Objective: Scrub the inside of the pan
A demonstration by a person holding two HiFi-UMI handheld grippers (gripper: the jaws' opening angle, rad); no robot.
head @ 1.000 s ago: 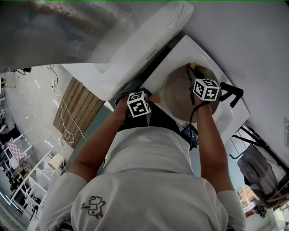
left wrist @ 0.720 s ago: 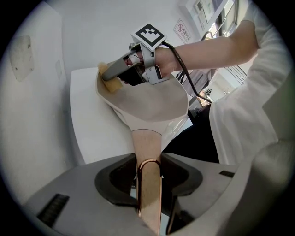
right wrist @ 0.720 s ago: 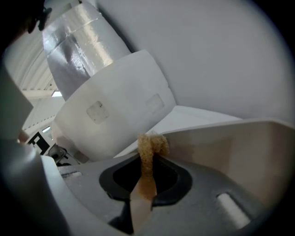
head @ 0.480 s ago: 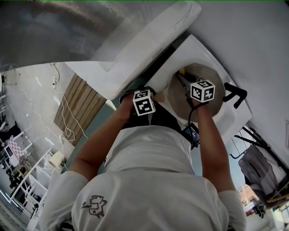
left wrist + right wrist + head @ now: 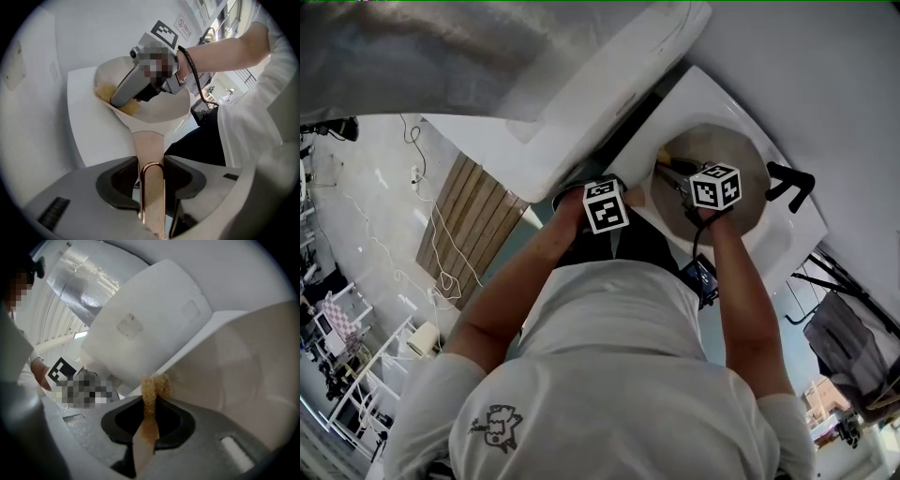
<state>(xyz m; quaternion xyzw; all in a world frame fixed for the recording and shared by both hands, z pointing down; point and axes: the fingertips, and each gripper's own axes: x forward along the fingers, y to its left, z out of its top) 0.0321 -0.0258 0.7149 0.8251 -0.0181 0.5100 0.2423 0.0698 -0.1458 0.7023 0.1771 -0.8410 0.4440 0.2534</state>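
The person stands bent over a white basin (image 5: 705, 92), both arms reaching forward and down, with the pan (image 5: 742, 157) held over it. The left gripper (image 5: 151, 169) has its jaws clamped tight on the pan's handle (image 5: 149, 145), a flat copper-coloured strip that runs straight out between them to the cream bowl of the pan. The right gripper (image 5: 152, 417) is inside that bowl, its jaws squeezed on a yellow-brown sponge (image 5: 151, 392) whose puffed top bulges out just past the pads. From the left gripper view the sponge sits against the inner wall of the pan near its far rim, with the right gripper slanting down onto it from above. The inside of the pan looks pale and smooth (whether any dirt clings to it I cannot make out from here). On the far side of the pan, at the basin's edge, a black forked fixture (image 5: 790, 186) juts up. The person's white shirt (image 5: 609, 375) fills the near part of the head view, and off to the left, well apart from the basin, a slatted wooden panel (image 5: 459, 234) lies on the floor.
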